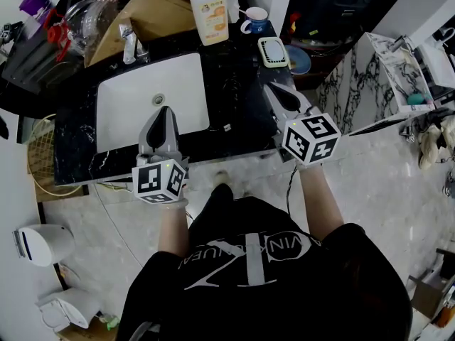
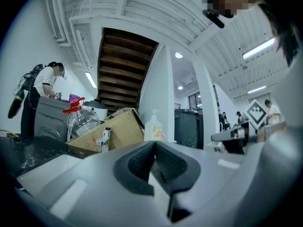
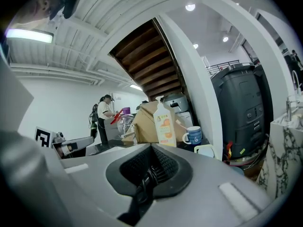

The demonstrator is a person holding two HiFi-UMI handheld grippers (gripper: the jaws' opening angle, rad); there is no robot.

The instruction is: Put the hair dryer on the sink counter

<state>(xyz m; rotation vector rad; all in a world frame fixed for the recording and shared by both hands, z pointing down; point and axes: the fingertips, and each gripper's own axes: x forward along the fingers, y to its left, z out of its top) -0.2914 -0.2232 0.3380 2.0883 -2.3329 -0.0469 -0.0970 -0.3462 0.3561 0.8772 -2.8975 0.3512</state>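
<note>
No hair dryer stands out in any view. The black sink counter (image 1: 238, 84) has a white basin (image 1: 151, 98); right of the basin lie dark glossy shapes that I cannot make out, and a small white tag (image 1: 227, 128). My left gripper (image 1: 165, 111) (image 2: 154, 143) hovers over the basin's front edge, shut, with nothing between its pads. Over the counter's front right corner my right gripper (image 1: 272, 89) (image 3: 151, 148) is shut too. A dark twisted strand lies in the seam between its pads; I cannot tell what it is. A thin cord (image 1: 289, 187) hangs below the counter edge.
At the back of the counter stand a faucet (image 1: 130, 42), a cardboard box (image 1: 153, 13), a detergent bottle (image 1: 208, 9), a blue mug (image 1: 256, 21) and a soap dish (image 1: 272, 52). A marble-patterned cabinet (image 1: 355, 84) is at the right. White appliances (image 1: 44, 244) sit on the floor at the lower left.
</note>
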